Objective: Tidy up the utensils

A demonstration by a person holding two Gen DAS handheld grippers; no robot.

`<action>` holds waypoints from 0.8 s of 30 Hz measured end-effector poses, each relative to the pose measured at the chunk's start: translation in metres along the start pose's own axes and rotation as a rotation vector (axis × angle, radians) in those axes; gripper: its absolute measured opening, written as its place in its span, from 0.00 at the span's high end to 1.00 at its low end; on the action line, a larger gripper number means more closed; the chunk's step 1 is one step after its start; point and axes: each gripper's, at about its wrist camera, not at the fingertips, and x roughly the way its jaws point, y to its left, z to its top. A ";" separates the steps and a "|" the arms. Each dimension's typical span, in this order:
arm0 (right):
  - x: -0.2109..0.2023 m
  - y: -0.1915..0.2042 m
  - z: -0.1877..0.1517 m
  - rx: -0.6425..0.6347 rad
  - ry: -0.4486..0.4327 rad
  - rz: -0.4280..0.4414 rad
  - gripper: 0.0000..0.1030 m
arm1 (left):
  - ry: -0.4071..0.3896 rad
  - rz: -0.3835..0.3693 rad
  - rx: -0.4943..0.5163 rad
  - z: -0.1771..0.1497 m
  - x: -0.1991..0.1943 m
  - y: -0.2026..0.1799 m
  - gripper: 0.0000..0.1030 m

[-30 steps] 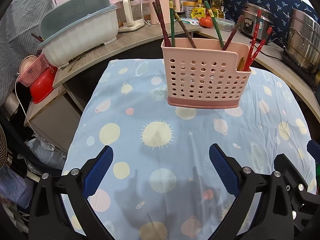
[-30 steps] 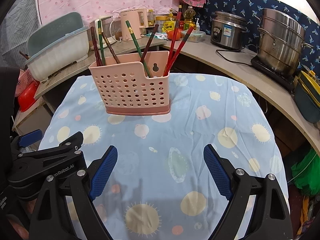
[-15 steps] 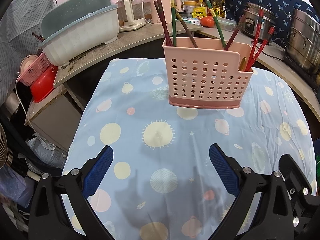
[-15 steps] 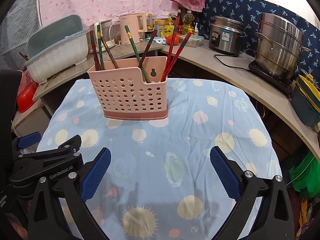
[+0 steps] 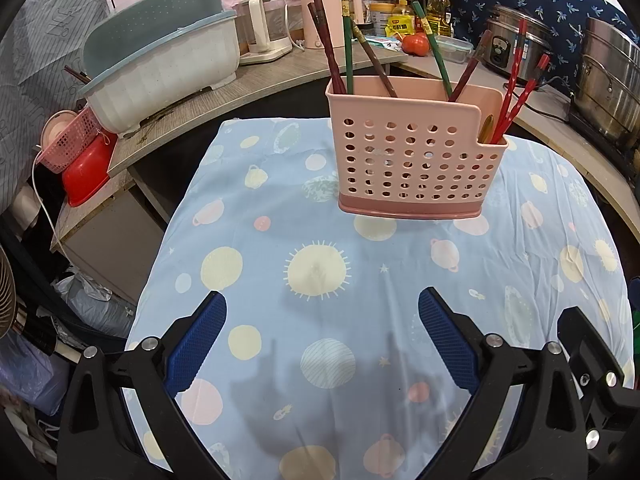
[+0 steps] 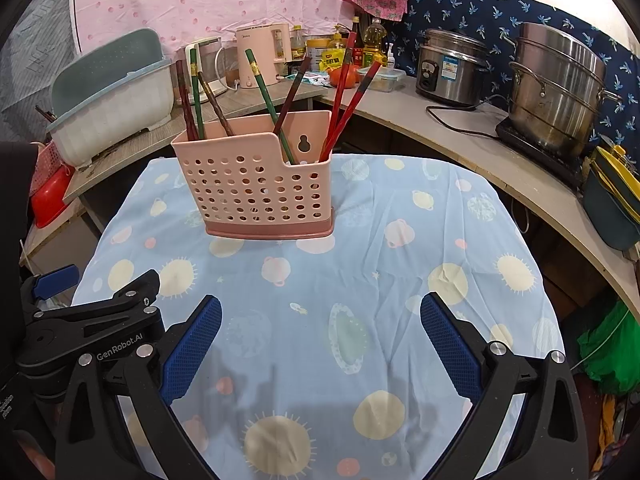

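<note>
A pink perforated utensil holder (image 5: 416, 152) stands upright at the far middle of the table; it also shows in the right wrist view (image 6: 260, 184). Several chopsticks stand in it: dark red and green ones (image 5: 344, 40) on its left side, bright red ones (image 5: 516, 84) on its right, also seen in the right wrist view (image 6: 344, 92). My left gripper (image 5: 322, 336) is open and empty, low over the near part of the table. My right gripper (image 6: 320, 340) is open and empty beside it. The left gripper's body (image 6: 80, 328) shows at the right view's left edge.
The table wears a blue cloth with planets (image 5: 320, 272). A white and teal dish tub (image 5: 160, 60) and kettles (image 6: 260, 56) stand on the counter behind. A rice cooker (image 6: 448, 68) and a steel pot (image 6: 560, 88) stand on the right counter. Red basins (image 5: 80, 168) sit left.
Both grippers have drawn back a little from the holder and risen slightly. The right gripper's jaws have widened a little. The holder and chopsticks have not moved.
</note>
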 end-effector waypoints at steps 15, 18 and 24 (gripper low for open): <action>0.002 0.001 -0.003 0.004 0.009 0.000 0.06 | -0.002 0.001 0.000 0.000 0.000 0.000 0.10; 0.002 0.001 -0.003 0.004 0.010 0.000 0.06 | -0.001 0.000 -0.001 0.000 0.000 0.000 0.10; 0.002 0.001 -0.003 0.003 0.009 -0.004 0.06 | -0.007 -0.003 -0.013 -0.001 -0.001 0.001 0.10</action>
